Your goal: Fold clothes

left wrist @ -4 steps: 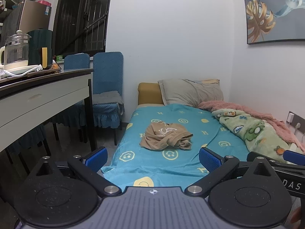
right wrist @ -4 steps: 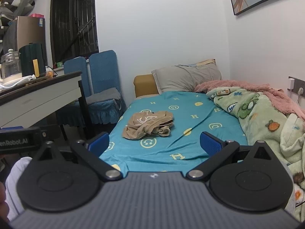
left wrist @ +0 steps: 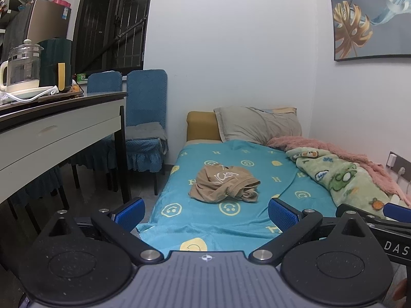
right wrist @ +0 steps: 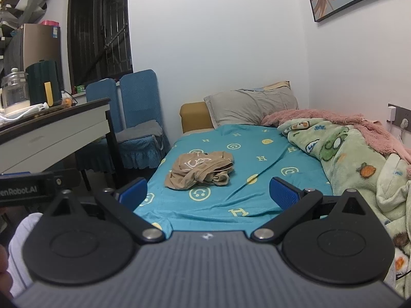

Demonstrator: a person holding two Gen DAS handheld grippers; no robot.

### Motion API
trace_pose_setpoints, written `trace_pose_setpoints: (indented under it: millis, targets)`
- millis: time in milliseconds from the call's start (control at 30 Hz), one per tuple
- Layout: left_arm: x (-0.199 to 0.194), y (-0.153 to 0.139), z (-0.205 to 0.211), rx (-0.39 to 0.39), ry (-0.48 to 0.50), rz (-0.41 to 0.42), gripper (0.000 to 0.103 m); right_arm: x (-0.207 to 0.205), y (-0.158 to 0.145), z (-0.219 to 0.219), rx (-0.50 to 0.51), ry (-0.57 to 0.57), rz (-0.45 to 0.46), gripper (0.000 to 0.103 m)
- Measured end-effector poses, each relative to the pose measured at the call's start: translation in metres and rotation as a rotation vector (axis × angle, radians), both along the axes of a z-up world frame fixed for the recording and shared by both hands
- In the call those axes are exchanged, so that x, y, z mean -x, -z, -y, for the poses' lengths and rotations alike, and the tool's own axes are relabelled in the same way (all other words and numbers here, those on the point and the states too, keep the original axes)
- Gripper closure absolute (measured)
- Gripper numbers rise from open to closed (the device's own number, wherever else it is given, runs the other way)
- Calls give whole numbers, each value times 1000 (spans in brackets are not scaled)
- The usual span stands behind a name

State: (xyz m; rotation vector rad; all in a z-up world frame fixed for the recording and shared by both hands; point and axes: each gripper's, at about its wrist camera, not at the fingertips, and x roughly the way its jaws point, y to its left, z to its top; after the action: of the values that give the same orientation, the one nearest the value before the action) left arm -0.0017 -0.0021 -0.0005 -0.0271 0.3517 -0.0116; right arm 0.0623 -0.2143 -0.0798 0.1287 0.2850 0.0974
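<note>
Tan garment (left wrist: 224,183) – soft, crumpled heap on teal terry sheet (left wrist: 257,220); both grippers' ribbed blue fingers (left wrist: 128,213) spread, empty.

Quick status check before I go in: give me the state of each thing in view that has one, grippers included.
left gripper: open, nothing between its fingers
right gripper: open, nothing between its fingers
tan garment: crumpled in a heap, unfolded, lying on the bed
teal sheet: spread over the bed, lightly wrinkled
green blanket: bunched along the wall side
grey pillow: propped at the head of the bed
glass kettle: lid on
</note>
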Motion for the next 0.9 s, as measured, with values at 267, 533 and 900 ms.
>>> trace_pose_setpoints:
  millis: [267, 533, 900]
  targets:
    - [0, -3, 1, 4, -8, -7, 0, 0, -1, 4, 4, -1, 2, 0]
    - [5, -5, 2, -2, 1, -14, 0, 8, -5, 2, 3, 0, 10, 0]
    - [4, 3, 4, -8, 17, -30, 0, 10, -3, 6, 1, 3, 26, 0]
